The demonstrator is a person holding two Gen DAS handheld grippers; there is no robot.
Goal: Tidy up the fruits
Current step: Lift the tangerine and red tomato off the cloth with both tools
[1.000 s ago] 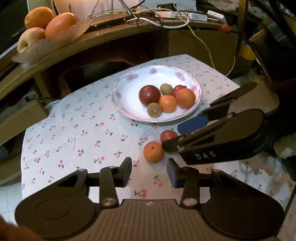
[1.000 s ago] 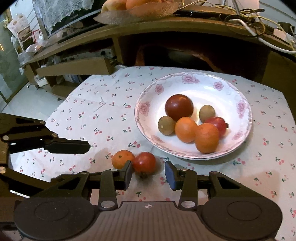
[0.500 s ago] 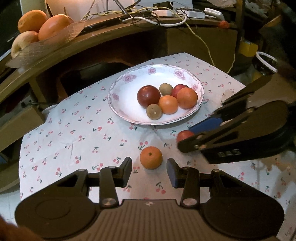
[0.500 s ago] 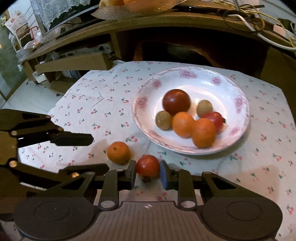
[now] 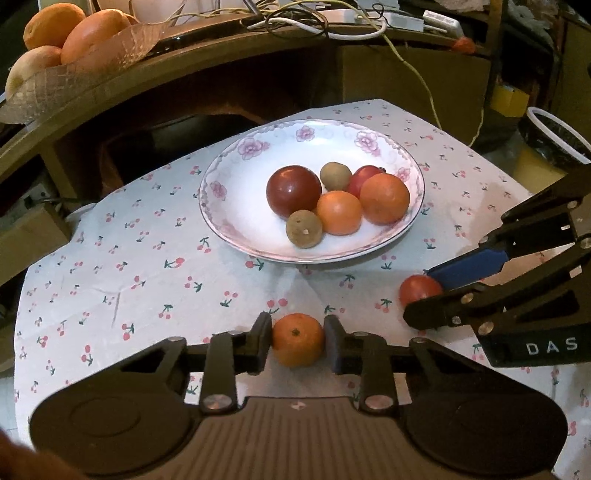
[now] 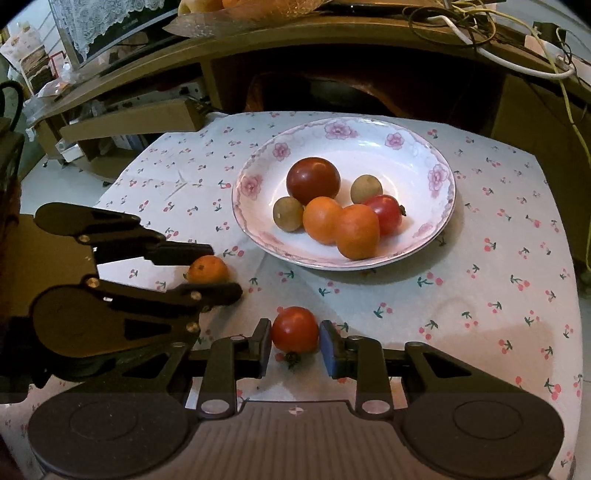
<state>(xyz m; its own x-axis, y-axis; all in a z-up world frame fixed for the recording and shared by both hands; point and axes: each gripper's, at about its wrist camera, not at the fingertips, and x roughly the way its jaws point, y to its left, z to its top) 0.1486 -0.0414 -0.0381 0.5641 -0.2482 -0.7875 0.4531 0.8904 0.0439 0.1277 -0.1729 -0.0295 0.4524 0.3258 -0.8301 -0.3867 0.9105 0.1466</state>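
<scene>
A small orange (image 5: 297,339) sits on the cherry-print cloth between the fingers of my left gripper (image 5: 297,341), which is shut on it; it also shows in the right wrist view (image 6: 207,269). My right gripper (image 6: 294,341) is shut on a red tomato (image 6: 295,329), which also shows in the left wrist view (image 5: 419,289). Both fruits are low over the cloth, in front of the white flowered plate (image 5: 236,206), also in the right wrist view (image 6: 436,221). The plate holds several fruits: a dark red one (image 5: 293,190), oranges, brown ones and a tomato.
A curved wooden shelf (image 5: 184,70) stands behind the table with a tray of large fruits (image 5: 74,33) and cables (image 5: 332,29). A bin (image 5: 554,144) stands at the far right. Cardboard boxes (image 6: 129,122) lie at the left.
My left gripper has moved forward and closed on the orange. My right gripper has drawn the tomato away to the right, still shut on it.
</scene>
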